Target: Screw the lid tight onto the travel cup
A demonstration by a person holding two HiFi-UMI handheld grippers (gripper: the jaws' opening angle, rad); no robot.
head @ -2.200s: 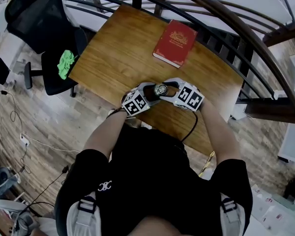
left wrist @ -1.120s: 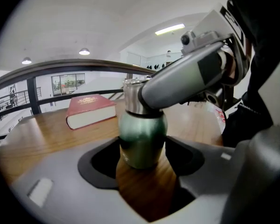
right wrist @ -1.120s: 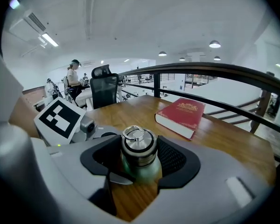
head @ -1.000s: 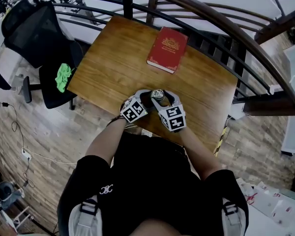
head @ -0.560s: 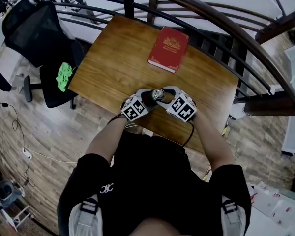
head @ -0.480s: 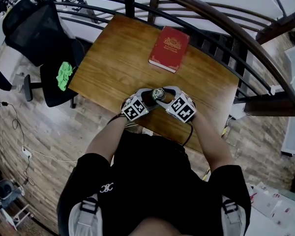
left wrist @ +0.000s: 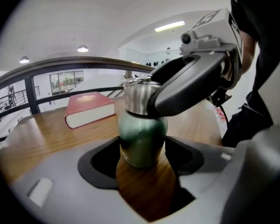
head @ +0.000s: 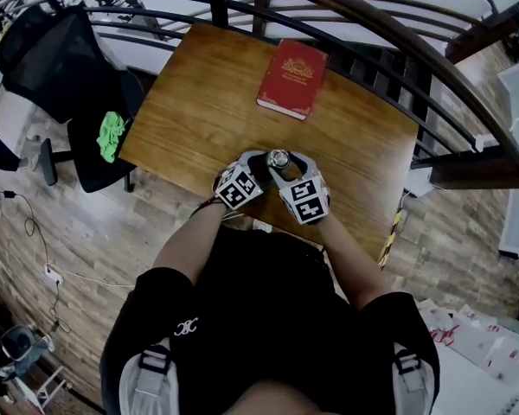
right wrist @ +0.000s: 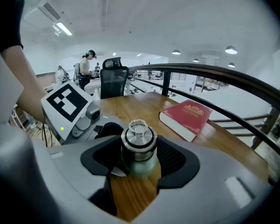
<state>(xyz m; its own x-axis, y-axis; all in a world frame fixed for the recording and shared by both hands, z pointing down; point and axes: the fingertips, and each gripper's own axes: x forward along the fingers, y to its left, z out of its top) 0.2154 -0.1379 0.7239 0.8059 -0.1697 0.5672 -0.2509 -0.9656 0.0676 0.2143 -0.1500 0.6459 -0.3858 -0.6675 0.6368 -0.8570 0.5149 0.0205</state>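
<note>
At the near edge of the wooden surface (head: 199, 102): the travel cup (head: 278, 158) is standing upright, with its green body below and the steel lid (right wrist: 138, 141) sitting on top.
Left tool (head: 259, 168): its jaws are clamping the cup's green body low down.
Right tool (head: 285, 175): its jaws are pressing in on the lid from both sides, higher up the cup.
Red book (head: 291, 78): it is lying flat towards the far edge, well apart from the cup.
Office chair (head: 65, 54): it is standing beside the surface, with a green cloth (head: 112, 135) lying on its seat.

We see a red book (head: 291, 78) lying flat on the wooden bench (head: 199, 119), far side. Black office chair (head: 48, 50) left of the bench, green cloth (head: 112, 136) on its seat. Curved dark railing (head: 372, 24) runs beyond.
</note>
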